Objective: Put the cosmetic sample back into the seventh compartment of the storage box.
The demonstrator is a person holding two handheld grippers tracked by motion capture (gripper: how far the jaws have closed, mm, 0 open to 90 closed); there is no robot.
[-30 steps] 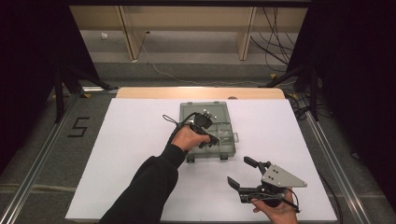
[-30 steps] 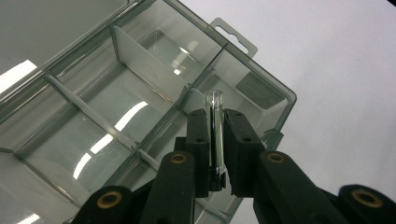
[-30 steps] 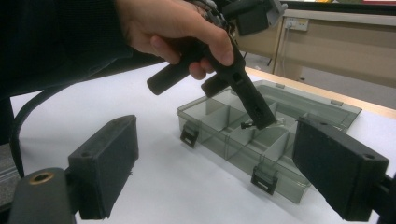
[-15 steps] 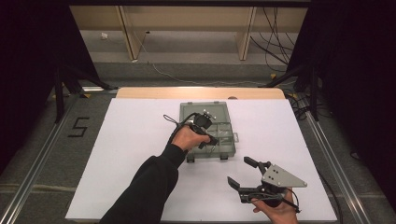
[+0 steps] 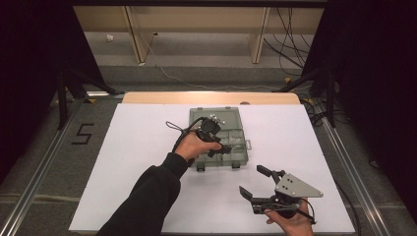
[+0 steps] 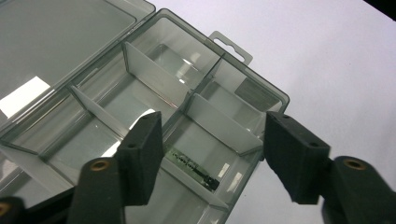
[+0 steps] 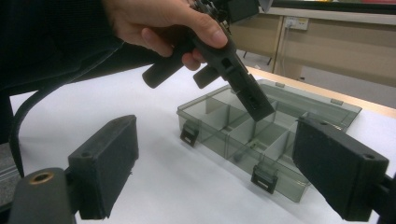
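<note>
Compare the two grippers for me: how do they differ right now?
The left gripper hangs over the open box, pointing down into a compartment where a small dark part lies; its fingers have just been opening. The right gripper sits off the box over the white table, roughly level, near the front edge. Both are open and hold nothing.

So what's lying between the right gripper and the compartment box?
Nothing: in the high view, only bare white table separates the right gripper from the compartment box. The right gripper view shows the same bare stretch before its open jaws.
</note>
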